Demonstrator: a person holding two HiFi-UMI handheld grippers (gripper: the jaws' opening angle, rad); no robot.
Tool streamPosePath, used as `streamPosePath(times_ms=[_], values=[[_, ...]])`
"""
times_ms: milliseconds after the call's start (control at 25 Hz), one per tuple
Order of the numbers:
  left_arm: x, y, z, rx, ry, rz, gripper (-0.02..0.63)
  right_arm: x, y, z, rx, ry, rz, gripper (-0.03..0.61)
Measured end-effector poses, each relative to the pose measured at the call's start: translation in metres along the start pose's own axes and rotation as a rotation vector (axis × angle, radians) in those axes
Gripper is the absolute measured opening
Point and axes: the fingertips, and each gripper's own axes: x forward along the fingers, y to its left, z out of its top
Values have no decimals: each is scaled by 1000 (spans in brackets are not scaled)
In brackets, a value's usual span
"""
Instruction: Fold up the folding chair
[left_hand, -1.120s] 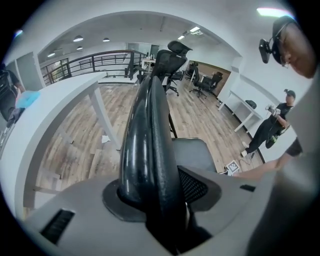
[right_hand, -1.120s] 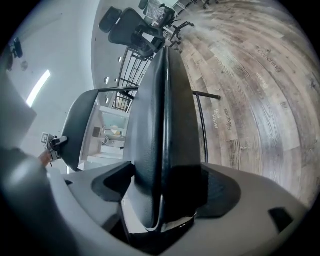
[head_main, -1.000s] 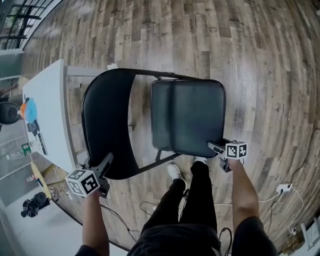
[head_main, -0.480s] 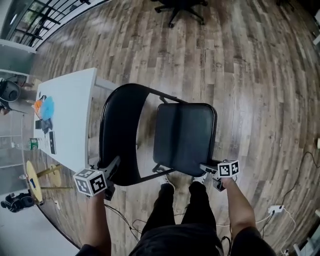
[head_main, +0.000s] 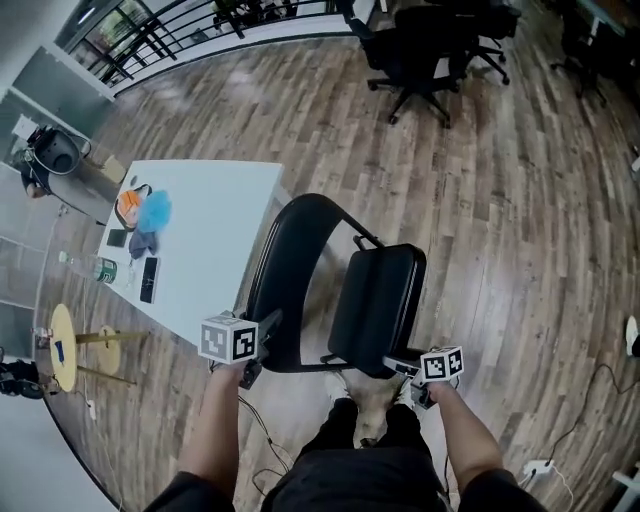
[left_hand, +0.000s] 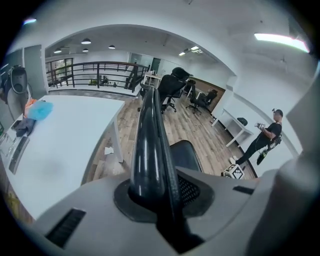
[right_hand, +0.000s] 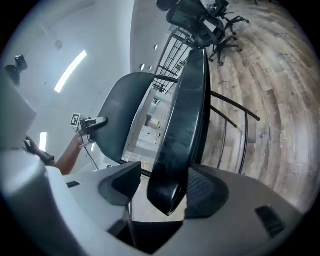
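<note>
The black metal folding chair (head_main: 340, 290) is seen at lower centre of the head view, on a brown wood-plank floor (head_main: 500, 200) beside a white rectangular table (head_main: 215, 235). Its curved backrest (head_main: 290, 265) is pinched by the left gripper (head_main: 264, 330), the jaws just closed to a narrow gap. Its padded seat (head_main: 378, 300), tipped steeply up, is gripped at the front edge by the right gripper (head_main: 398, 366) — jaws just closing, set wide.

The left gripper (head_main: 265, 328) and the right gripper (head_main: 400, 366) are grey moulded plastic with dark ridged pads (left_hand: 189, 191). Each carries a white cube (head_main: 228, 340) of black square markers. The person wears black trousers (head_main: 340, 472) and dark short sleeves (head_main: 190, 492).
</note>
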Motion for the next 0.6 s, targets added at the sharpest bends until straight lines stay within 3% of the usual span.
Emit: streamPosePath(times_ms=[200, 600], values=[[-33, 39, 10, 9, -23, 14, 66, 74, 77, 27, -45, -24, 61, 262], [-73, 106, 23, -16, -30, 35, 61, 235, 181, 64, -96, -1, 151, 261]])
